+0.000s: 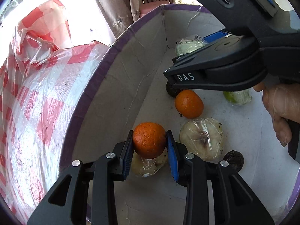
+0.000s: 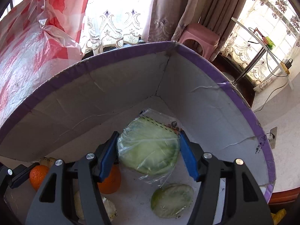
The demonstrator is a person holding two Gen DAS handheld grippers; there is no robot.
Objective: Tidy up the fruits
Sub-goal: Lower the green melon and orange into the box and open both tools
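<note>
Bright daylit window hung with embroidered white lace sheers and taupe drapes; pink plastic stool below; red-and-white checked plastic sheeting at left; pale speckled floor with trailing cable at right.

Quick count of what's in the box: two oranges, one near the wall and another further in. Two green wrapped fruits, two pale wrapped ones, and two dark round ones, the second mostly hidden. Outside it: one pink stool and one red-checked plastic bag.
</note>
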